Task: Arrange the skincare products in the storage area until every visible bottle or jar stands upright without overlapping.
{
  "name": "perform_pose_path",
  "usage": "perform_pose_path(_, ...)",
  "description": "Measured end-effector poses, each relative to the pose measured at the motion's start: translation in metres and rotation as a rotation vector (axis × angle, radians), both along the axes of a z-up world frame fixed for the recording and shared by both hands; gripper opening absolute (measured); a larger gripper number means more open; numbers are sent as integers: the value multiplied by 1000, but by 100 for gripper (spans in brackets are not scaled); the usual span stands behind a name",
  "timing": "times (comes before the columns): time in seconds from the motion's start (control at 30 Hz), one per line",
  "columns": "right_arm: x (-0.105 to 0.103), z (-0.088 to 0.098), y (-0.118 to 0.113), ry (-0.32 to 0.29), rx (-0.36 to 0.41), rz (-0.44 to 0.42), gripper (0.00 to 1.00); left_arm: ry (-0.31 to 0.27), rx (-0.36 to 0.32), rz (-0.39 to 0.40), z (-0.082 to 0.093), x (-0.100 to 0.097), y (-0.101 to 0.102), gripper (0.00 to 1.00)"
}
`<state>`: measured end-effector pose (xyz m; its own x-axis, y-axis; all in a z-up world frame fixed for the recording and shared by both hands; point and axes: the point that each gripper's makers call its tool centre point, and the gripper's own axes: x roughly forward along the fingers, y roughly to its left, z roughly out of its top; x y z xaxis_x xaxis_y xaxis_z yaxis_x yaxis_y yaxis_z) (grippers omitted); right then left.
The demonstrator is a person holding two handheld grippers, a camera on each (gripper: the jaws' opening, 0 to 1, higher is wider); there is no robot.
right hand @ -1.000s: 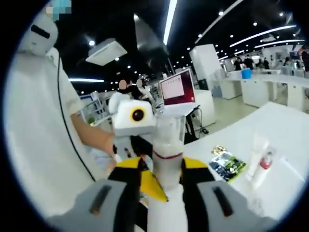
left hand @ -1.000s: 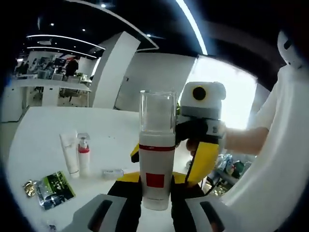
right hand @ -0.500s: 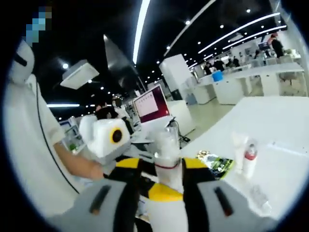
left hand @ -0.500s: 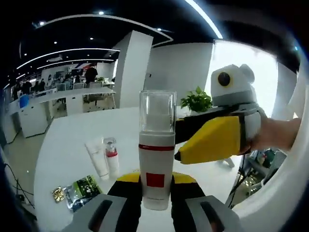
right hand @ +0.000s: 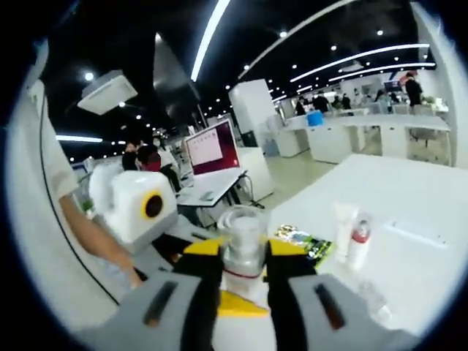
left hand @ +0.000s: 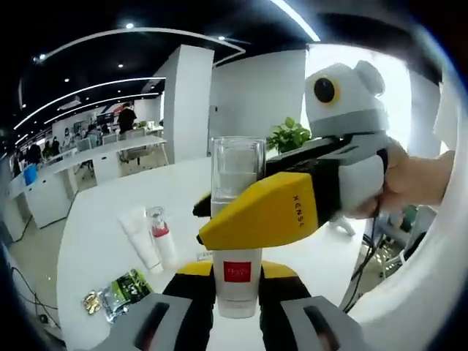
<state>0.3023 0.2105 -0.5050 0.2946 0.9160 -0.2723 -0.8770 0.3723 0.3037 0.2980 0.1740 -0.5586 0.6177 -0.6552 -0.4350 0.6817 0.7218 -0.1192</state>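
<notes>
I'm holding the pump bottle upright in my left gripper, jaws pinching its white base on both sides, red square label facing me, clear cap on top. Long axis is running straight up toward 12 o'clock in the left gripper view, so it's already standing the right way.

My right gripper is coming in from 3 o'clock, its yellow jaw crossing in front of the bottle's mid section. In the right gripper view, the right gripper has its jaws either side of the bottle's neck, close on it, but can't tell if they're actually clamping yet. Looks like a handover imo, so both grippers are equally near, and the thing it turns on is keeping that axis vertical while grip swaps.

Rest of the stuff is on the white table around 9 o'clock: a white tube and a small red-collared pump bottle just beside each other, both seem upright, plus a green sachet lying flat nearer me. Plenty of bare tabletop near them. Big open office behind, desks and ppl far off.
</notes>
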Motion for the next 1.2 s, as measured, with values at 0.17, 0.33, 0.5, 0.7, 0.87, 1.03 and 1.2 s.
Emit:
perform_pose_path(0.17,-7,5,0,-18,9,51,23,-26,-32,-23,5,-4,-1,23)
perform_pose_path(0.33,-22,10,0,-72,8,164,22,-55,-89,-89,12,-11,-3,32)
perform_pose_path(0.5,-39,12,1,-94,7,291,22,-43,-125,-199,16,-25,-5,35)
perform_pose_path(0.7,-63,14,6,-77,44,433,22,3,-158,-315,15,-41,-8,39)
perform_pose_path(0.87,-75,9,10,-65,47,502,22,13,-175,-384,16,-57,-17,35)
perform_pose_path(1.03,-84,14,11,-70,80,549,22,11,-216,-438,21,-70,-21,28)
perform_pose_path(1.2,-87,15,12,-63,89,568,22,25,-224,-438,20,-72,-22,27)
